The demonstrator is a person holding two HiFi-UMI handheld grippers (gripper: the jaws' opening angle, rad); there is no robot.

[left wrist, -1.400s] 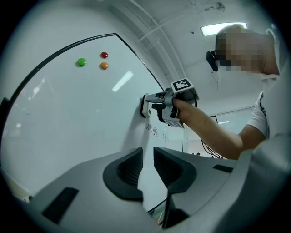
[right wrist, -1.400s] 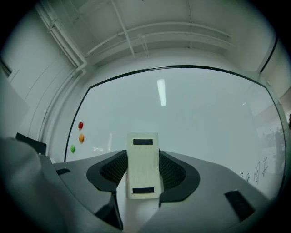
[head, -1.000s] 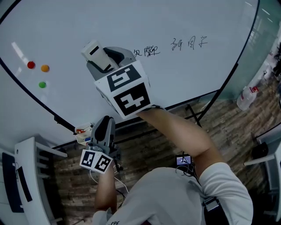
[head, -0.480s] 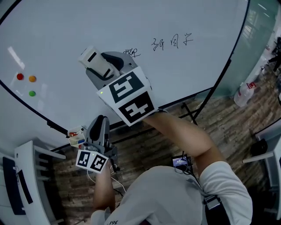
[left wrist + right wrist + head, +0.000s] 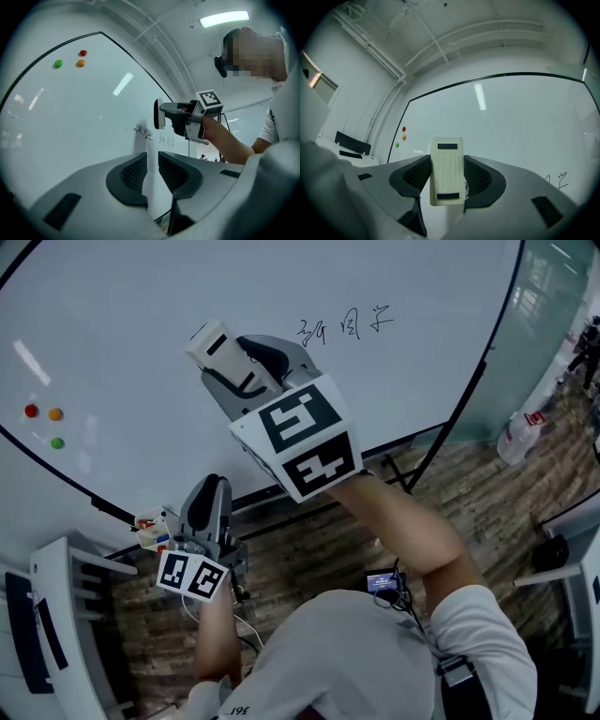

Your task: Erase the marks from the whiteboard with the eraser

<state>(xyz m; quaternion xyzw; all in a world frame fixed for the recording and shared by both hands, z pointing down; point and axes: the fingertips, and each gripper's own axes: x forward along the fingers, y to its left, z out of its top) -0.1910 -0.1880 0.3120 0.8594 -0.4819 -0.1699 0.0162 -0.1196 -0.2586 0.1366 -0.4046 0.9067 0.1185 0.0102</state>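
The whiteboard (image 5: 187, 296) is smooth and glossy, catching glare. The eraser (image 5: 447, 171) looks like matt cream plastic with a ribbed back. The floor (image 5: 309, 559) is wood planks.

Wood-plank floor (image 5: 497, 502), ceiling light (image 5: 224, 18)

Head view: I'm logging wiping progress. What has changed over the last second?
The right gripper, shut on the eraser, moved along the whiteboard toward the writing; its left characters are now hidden behind it here, though the left gripper view shows them unerased. Unchanged: the left gripper hangs low, empty, jaws slightly apart.
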